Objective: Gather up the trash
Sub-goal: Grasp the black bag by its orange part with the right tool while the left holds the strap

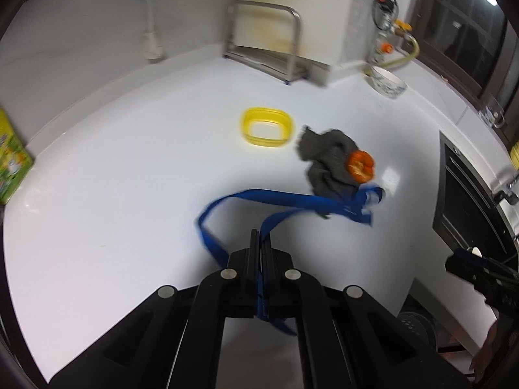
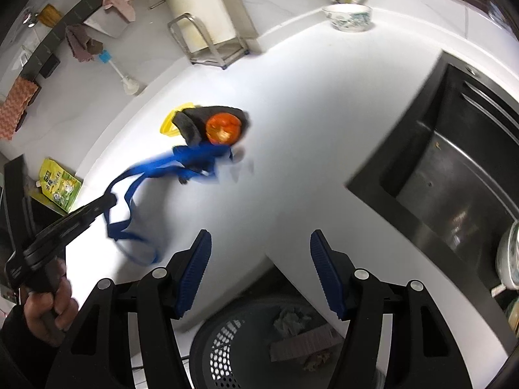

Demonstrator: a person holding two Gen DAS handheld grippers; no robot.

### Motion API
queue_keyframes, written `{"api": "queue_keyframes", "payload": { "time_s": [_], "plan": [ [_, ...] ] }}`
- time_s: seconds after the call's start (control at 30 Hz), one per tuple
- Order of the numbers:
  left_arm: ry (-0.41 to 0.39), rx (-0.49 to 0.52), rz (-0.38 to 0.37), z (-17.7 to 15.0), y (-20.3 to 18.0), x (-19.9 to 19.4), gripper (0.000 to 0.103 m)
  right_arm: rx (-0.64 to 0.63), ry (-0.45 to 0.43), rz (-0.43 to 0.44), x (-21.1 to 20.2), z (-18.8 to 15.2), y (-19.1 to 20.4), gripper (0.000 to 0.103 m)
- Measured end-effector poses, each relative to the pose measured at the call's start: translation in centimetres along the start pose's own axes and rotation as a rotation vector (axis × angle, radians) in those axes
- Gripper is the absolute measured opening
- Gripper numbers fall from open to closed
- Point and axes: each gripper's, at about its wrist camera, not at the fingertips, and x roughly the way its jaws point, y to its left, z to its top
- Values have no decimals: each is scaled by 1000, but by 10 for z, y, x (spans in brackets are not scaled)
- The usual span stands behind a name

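Note:
A long blue ribbon strap point(image 1: 285, 199) trails across the white counter point(image 1: 129, 175), and my left gripper point(image 1: 260, 240) is shut on one end of it, lifting that end. The strap's far end point(image 2: 198, 157) lies bunched beside a grey cloth point(image 1: 324, 159) with an orange peel point(image 1: 360, 162) on it. From the right wrist view the left gripper point(image 2: 108, 201) shows at the left, a hand point(image 2: 48, 308) holding it. My right gripper point(image 2: 259, 265) stands open over the counter edge with nothing between its blue pads point(image 2: 194, 269).
A black mesh trash bin point(image 2: 259, 343) with some scraps in it stands below the counter edge. A yellow container point(image 1: 266, 126), a patterned bowl point(image 1: 387, 81), a metal rack point(image 1: 266, 42), a green pouch point(image 2: 60, 186) and a dark sink point(image 2: 454, 175) are around.

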Motion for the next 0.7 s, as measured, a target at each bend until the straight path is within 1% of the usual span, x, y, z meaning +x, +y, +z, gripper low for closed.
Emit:
{"api": "queue_keyframes", "payload": {
  "time_s": [0.13, 0.3, 0.53, 0.7],
  "plan": [
    [-12, -41, 52, 0, 36, -16, 2, -54, 2, -7, 20, 17, 16, 61],
    [-37, -95, 97, 1, 72, -31, 2, -63, -4, -4, 44, 41, 29, 61],
    [-62, -110, 120, 5, 102, -42, 2, -87, -9, -26, 77, 75, 34, 61],
    [-60, -118, 115, 8, 117, -43, 2, -89, -21, -58, 93, 93, 32, 61]
  ]
}}
